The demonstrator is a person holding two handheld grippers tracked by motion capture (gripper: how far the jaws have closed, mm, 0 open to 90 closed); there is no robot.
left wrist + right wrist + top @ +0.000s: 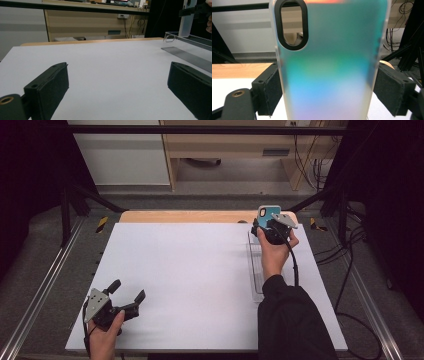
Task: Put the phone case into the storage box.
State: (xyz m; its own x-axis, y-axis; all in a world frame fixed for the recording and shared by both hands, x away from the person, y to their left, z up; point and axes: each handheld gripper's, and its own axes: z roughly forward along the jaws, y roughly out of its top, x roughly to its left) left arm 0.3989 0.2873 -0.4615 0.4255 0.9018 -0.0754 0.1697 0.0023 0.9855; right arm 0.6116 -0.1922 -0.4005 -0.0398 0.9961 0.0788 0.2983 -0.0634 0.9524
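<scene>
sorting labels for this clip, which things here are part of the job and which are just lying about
In the job:
- iridescent teal translucent phone case, clamped upright in the right hand-held gripper
- clear plastic slotted rack on the white table board, below that case

Just about:
- left hand-held gripper, open and idle at the near left
- wooden cabinet and cables behind the table
</scene>
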